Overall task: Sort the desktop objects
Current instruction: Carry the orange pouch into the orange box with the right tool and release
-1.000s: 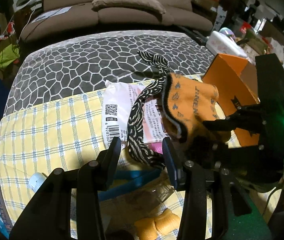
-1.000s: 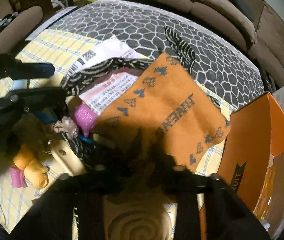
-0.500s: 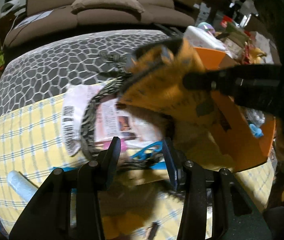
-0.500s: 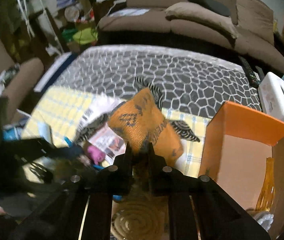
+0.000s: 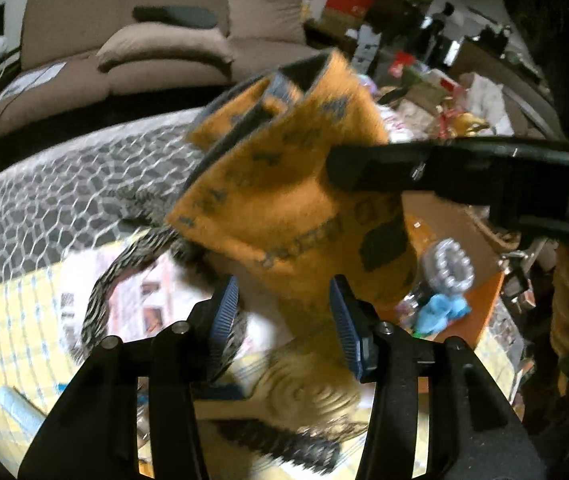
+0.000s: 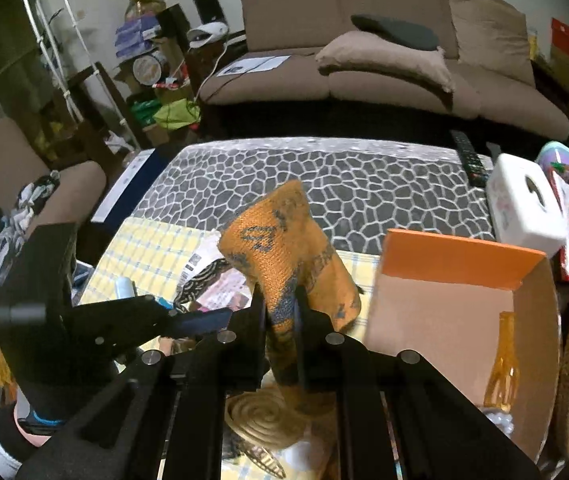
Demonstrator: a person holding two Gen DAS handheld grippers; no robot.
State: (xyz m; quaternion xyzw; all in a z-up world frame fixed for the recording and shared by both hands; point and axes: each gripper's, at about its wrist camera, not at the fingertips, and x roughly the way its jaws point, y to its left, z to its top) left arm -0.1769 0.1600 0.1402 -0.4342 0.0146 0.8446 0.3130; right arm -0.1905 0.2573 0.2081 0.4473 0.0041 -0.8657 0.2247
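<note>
An orange sock [image 6: 284,240] with dark marks hangs in the air above the table, and my right gripper [image 6: 280,300] is shut on its lower part. In the left wrist view the same sock [image 5: 284,200] fills the middle, with the right gripper's fingers [image 5: 368,168] reaching in from the right. My left gripper [image 5: 284,312] stands open below the sock, with nothing pressed between its blue pads. In the right wrist view it [image 6: 200,320] sits low on the left. An open orange box [image 6: 460,260] stands to the right of the sock.
A black-and-white patterned sock [image 5: 100,300] lies over a white printed packet [image 5: 148,288] on the yellow check cloth [image 6: 152,248]. An amber bottle [image 6: 502,360] stands in the box. A white tissue box [image 6: 524,208] and a remote [image 6: 470,156] sit at the back right.
The right gripper closed on the orange sock and lifted it off the table, up and towards the orange box. The left gripper rose and shifted right, still open.
</note>
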